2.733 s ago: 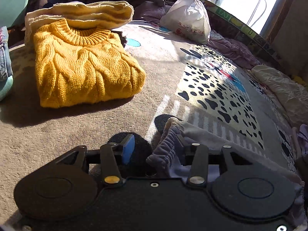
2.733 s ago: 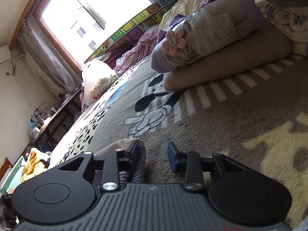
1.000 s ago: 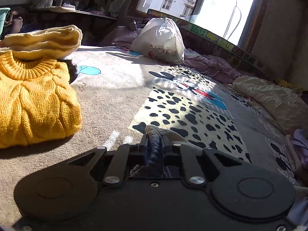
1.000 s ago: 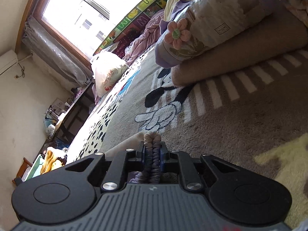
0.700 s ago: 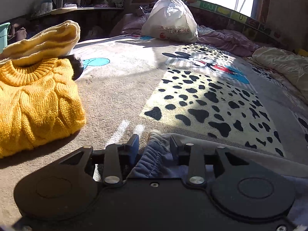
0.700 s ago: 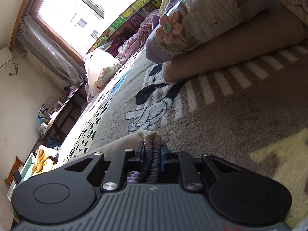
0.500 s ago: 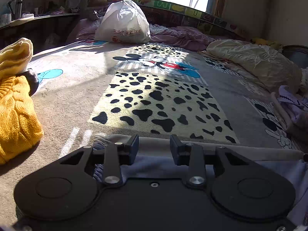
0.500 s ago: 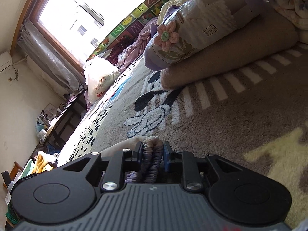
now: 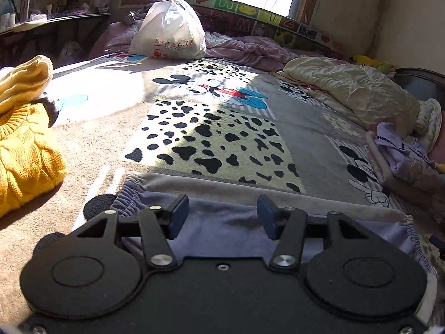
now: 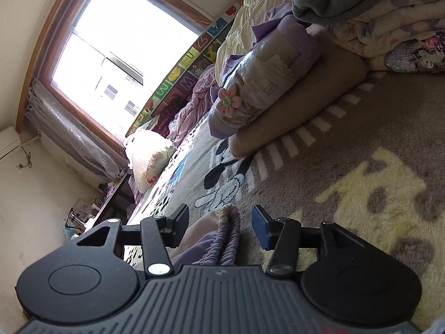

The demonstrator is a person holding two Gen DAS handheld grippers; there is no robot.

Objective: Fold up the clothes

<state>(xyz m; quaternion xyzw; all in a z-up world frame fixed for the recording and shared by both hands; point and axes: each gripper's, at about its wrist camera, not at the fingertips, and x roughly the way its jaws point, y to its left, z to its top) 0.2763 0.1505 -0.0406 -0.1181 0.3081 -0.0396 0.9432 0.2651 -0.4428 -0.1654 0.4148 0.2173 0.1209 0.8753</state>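
Both grippers have just been opening and have let go of the lavender-grey soft trousers with a gathered elastic waistband (image 9: pixel 222 222), which now lie flat on the plush cartoon-print blanket (image 9: pixel 217 128). On the left gripper (image 9: pixel 219 217) the fingers stand half apart above the cloth, not pressing it. On the right gripper (image 10: pixel 219 222) the waistband end (image 10: pixel 229 233) rests loose between the half-open fingers. To do this step well, I would draw both grippers back clear of the cloth, so the fold is not dragged. A folded yellow cable-knit sweater (image 9: pixel 25 156) lies well apart, left of the left fingers.
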